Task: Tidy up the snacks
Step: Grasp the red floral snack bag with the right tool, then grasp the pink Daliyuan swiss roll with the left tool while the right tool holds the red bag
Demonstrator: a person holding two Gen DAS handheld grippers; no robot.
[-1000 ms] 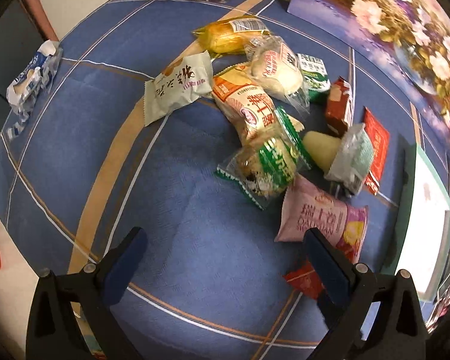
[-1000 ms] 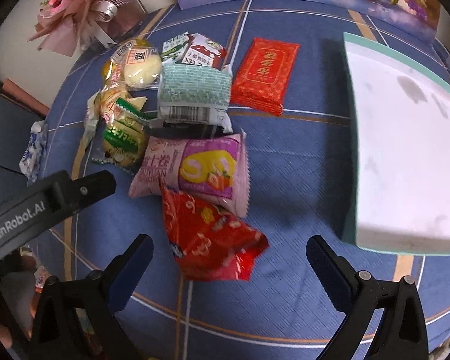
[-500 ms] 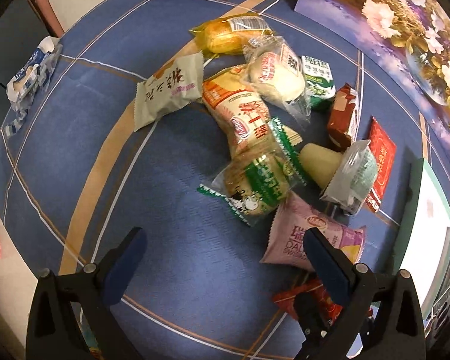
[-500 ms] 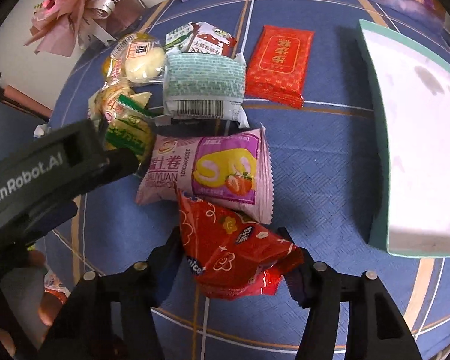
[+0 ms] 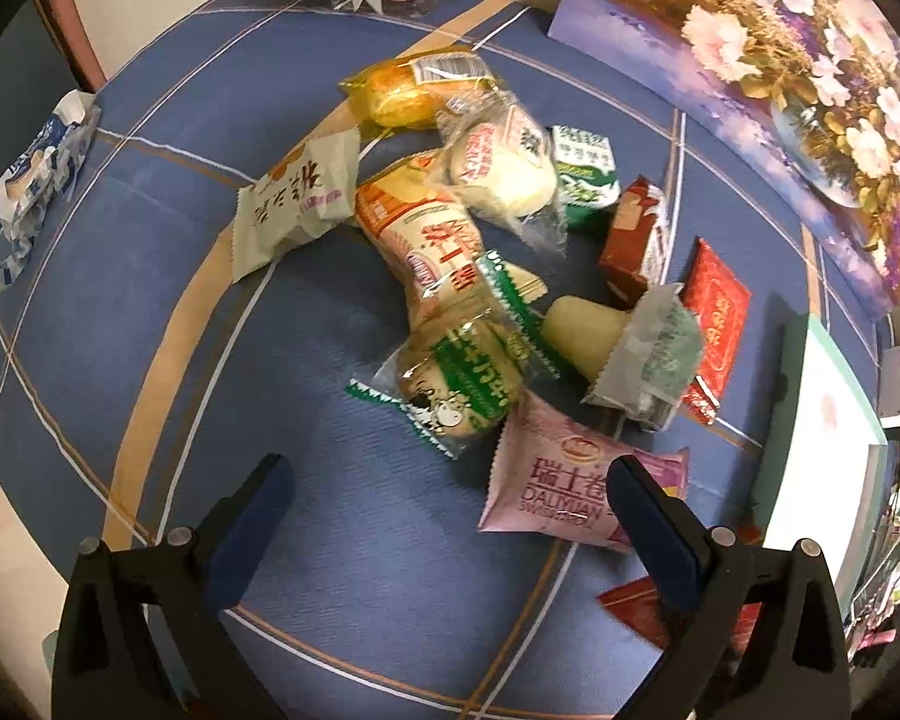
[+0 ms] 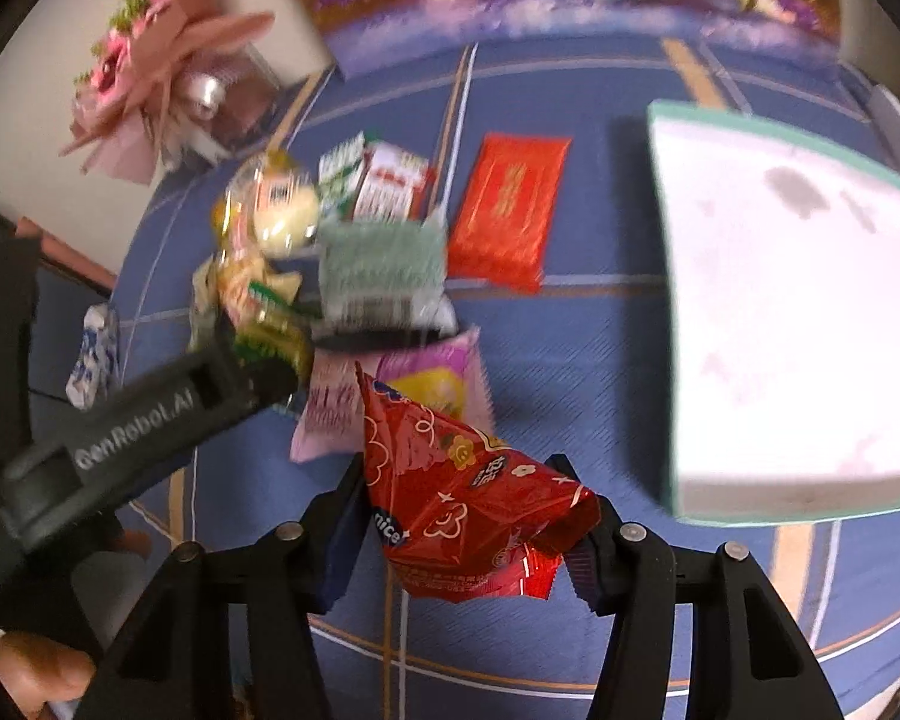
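Currently mid-carry: red snack packet (image 6: 474,510) pinched between the pads of the right gripper (image 6: 468,531), clear of the blue tablecloth (image 6: 600,372). Best handled by keeping the squeeze steady, since crinkly film slips and only the packet's middle sits between the pads, both ends sticking out loose. Should travel right of the tongs toward the white tray (image 6: 678,480), high enough to clear its green rim, then let go once over the tray floor. Worth avoiding a hard crush; contents probably brittle.

Right tongs: about half closed, clamped on the red snack packet, nothing else touched. Pink swiss-roll pack (image 6: 426,384) lying just ahead of the tips on the cloth, rest of the snack pile (image 6: 330,252) farther ahead and left.

Left gripper (image 5: 450,510): spread wide, empty, hovering over bare cloth. Pink swiss-roll pack (image 5: 564,492) just behind its right-hand finger, contact not clear. Green-striped pack (image 5: 468,384) just ahead between the fingers, apart from both. Likely next pick.
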